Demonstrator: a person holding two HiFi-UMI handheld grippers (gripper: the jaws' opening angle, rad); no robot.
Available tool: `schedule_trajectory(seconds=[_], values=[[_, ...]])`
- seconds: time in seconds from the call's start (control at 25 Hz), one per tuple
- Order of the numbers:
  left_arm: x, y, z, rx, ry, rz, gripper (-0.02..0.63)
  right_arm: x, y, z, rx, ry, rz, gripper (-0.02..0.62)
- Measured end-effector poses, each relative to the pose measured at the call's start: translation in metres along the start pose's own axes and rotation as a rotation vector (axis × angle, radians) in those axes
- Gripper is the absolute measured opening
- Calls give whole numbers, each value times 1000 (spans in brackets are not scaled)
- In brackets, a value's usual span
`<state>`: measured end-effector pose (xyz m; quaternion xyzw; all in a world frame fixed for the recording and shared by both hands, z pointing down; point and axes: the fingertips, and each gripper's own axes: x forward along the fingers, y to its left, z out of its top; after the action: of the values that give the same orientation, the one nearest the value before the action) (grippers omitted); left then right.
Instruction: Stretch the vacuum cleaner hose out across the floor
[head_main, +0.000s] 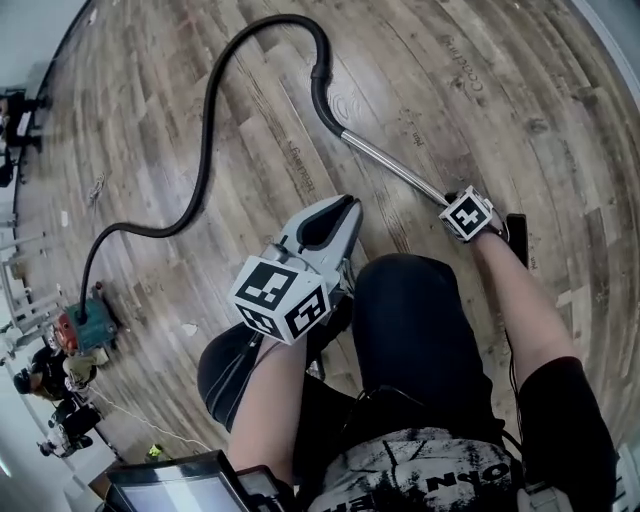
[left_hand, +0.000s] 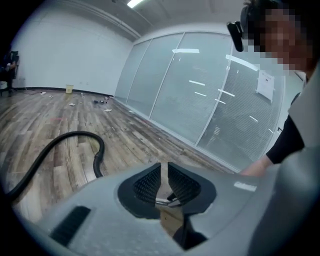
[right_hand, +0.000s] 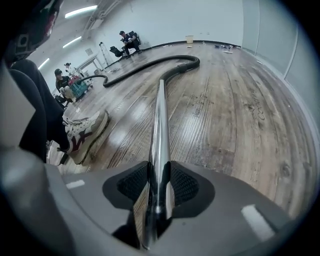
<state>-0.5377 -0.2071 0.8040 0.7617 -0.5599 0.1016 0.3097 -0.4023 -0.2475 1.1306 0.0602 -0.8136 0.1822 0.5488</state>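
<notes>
A black vacuum hose (head_main: 207, 120) snakes over the wood floor from the teal and red cleaner body (head_main: 85, 325) at the left, up to a curved handle (head_main: 320, 90). From there a chrome wand (head_main: 390, 165) runs to my right gripper (head_main: 450, 200). In the right gripper view the wand (right_hand: 160, 125) lies between the pads of the right gripper (right_hand: 157, 172), which press on both its sides, and the hose (right_hand: 150, 65) curves away beyond. My left gripper (head_main: 335, 215) hangs above the floor, away from the hose. The left gripper (left_hand: 164, 182) shows a narrow gap with nothing in it.
My white sneaker (right_hand: 82, 135) stands just left of the wand. People sit by the far wall (right_hand: 127, 40) and near the cleaner body (right_hand: 60, 77). A glass partition (left_hand: 200, 90) lines one side of the room. A dark flat piece (head_main: 516, 240) lies by my right hand.
</notes>
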Motion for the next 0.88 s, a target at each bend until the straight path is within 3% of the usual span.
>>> schedule_trajectory(seconds=[0.08,0.32,0.48,0.56,0.76,0.88], values=[[16,27,-30,-73,69,11,93,1,3,-6,28,7,8,152],[102,75,-149,-411,229,23,234,-14,15,-3,47,18,8,152],[163,62,-187,-692,189,-58,299,-33,13,12,23,9,-13,152],[185,58,-199,-791,169,-73,317,-42,15,14,30,15,-15,152],[226,60,-194,-979,61,-118,330,-56,14,24,16,11,-19,152],[244,62,-188,-970,52,-109,321,-65,12,25,-6,15,-44,152]])
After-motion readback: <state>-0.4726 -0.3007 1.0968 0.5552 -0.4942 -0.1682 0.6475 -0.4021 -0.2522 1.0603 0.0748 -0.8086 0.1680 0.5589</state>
